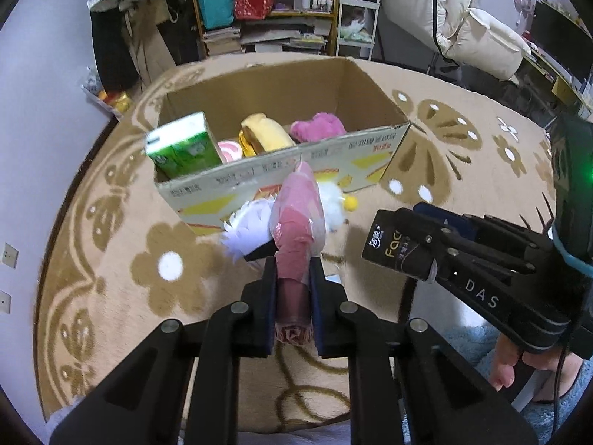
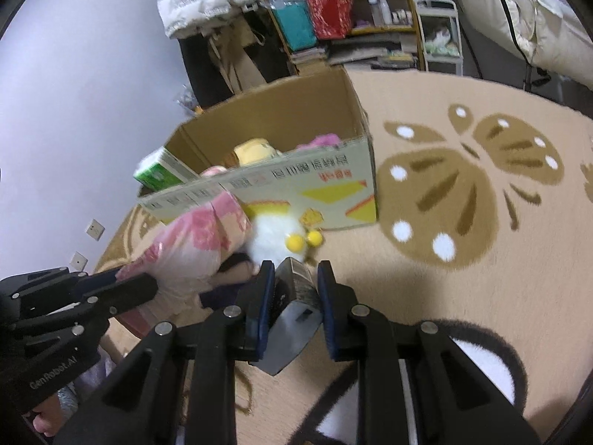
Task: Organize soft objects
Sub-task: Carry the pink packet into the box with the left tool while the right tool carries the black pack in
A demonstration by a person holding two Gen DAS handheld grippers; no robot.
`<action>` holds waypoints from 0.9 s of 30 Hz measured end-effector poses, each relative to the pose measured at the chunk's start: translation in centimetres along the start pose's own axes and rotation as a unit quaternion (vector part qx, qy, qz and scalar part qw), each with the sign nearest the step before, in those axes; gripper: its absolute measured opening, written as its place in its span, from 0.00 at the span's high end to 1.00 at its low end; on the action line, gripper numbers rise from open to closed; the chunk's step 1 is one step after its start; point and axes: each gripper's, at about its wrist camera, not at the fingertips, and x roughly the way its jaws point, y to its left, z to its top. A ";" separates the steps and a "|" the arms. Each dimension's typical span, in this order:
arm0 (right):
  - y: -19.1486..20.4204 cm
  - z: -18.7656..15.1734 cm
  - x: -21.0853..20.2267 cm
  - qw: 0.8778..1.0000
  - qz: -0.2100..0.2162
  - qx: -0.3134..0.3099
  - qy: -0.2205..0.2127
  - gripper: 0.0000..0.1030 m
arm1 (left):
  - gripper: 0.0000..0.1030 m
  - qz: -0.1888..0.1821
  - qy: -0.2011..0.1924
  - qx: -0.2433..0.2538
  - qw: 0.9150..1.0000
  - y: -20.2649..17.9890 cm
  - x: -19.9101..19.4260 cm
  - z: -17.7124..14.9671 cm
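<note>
My left gripper [image 1: 292, 278] is shut on a pink plastic-wrapped soft pack [image 1: 298, 222], held above the rug just in front of an open cardboard box [image 1: 344, 155]. My right gripper [image 2: 295, 278] is shut on a black and grey tissue pack [image 2: 296, 296]. In the left wrist view that black pack [image 1: 389, 244] sits in the right gripper [image 1: 426, 248], to the right of the pink pack. The right wrist view shows the left gripper [image 2: 137, 282] with the pink pack [image 2: 196, 244] at the left. A white plush toy with yellow feet [image 2: 274, 237] lies against the box front.
The box holds a green tissue pack [image 1: 181, 144], a yellow plush [image 1: 265, 133] and a pink plush [image 1: 317, 128]. All of this rests on a round beige rug [image 2: 463, 278] with brown butterflies. Shelves [image 1: 267, 7], hanging coats and a white cart [image 1: 357, 26] stand behind the box.
</note>
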 end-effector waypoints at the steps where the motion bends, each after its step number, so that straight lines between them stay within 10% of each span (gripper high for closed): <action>1: 0.3 0.2 -0.3 1.000 0.001 -0.003 -0.006 0.76 | 0.86 0.003 -0.003 0.002 1.000 -0.1 -0.2 0.0; 27: 3.3 5.4 -4.2 0.994 0.006 -0.063 -0.088 0.76 | 0.87 0.098 -0.123 -0.013 0.987 2.8 -8.7 4.4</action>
